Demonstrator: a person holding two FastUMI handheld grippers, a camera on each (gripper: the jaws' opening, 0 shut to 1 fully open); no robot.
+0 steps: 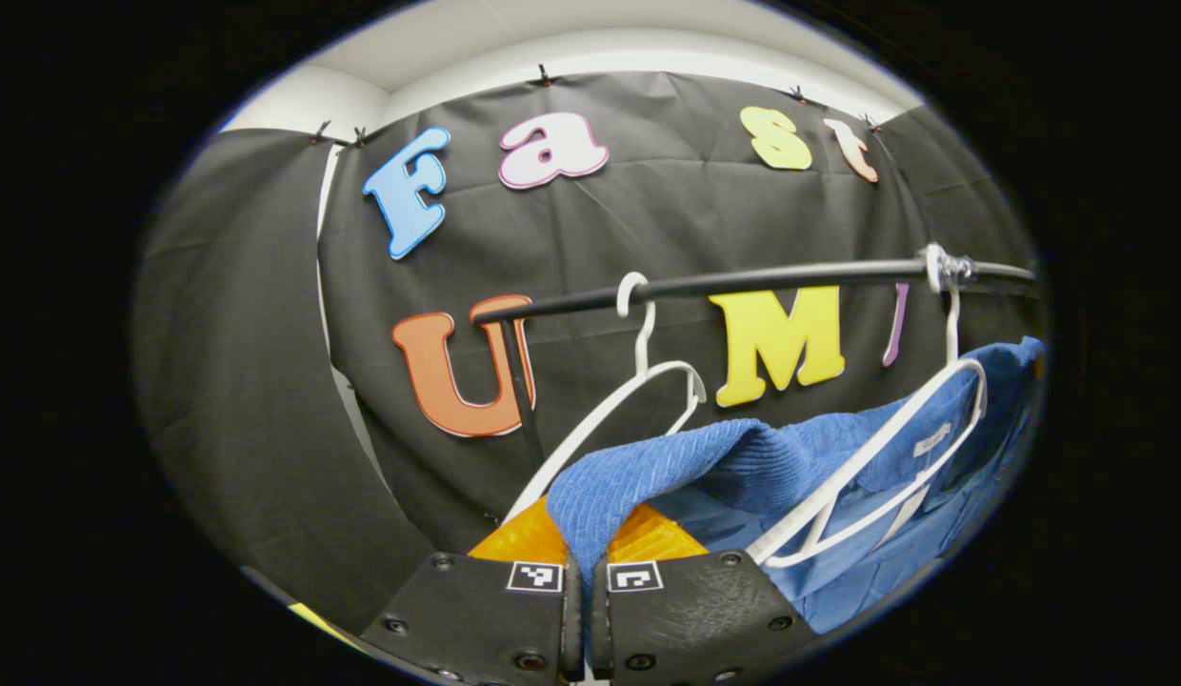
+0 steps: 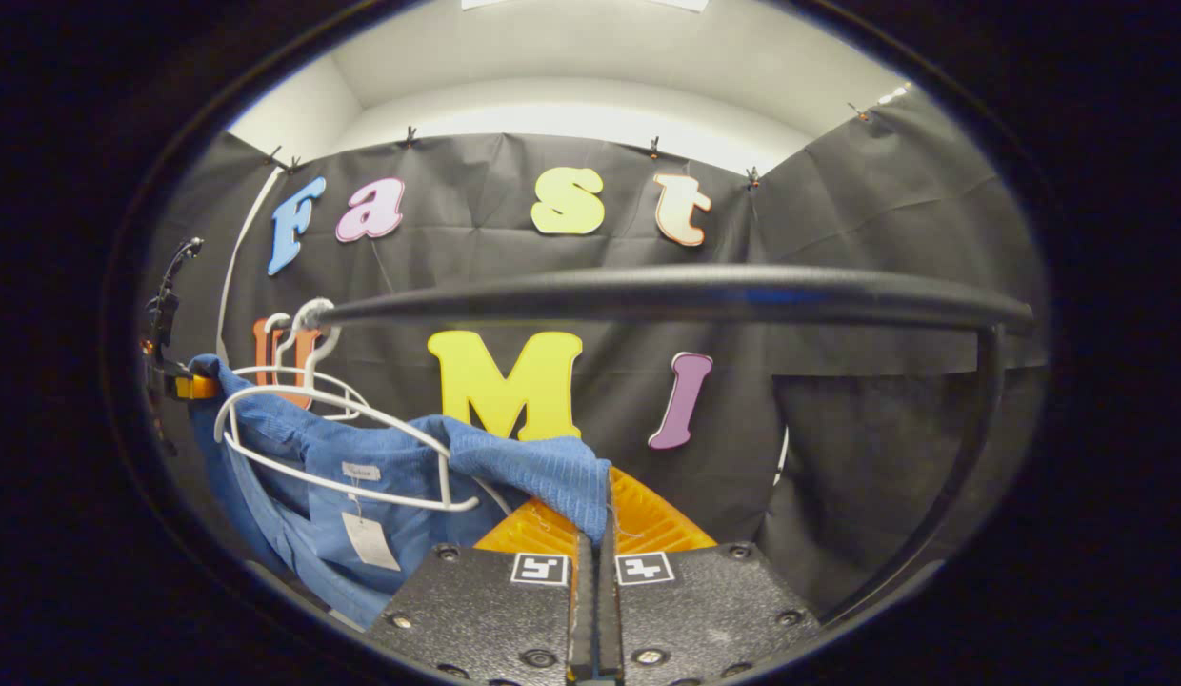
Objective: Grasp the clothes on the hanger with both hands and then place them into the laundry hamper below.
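My left tool [image 1: 585,581] is clamped on a ribbed fold of the blue garment [image 1: 743,467]; both fingers press the cloth, and their tips are hidden under it. Beyond and to the right of that tool, the garment drapes over a white hanger [image 1: 876,467] on the black rail [image 1: 743,279]. An empty white hanger [image 1: 638,372] hangs straight ahead. My right tool [image 2: 595,572] is likewise pinched shut on a corner of the same garment, which trails off to its left across the hanger. The garment's lower edge is cut off. I cannot see the hamper.
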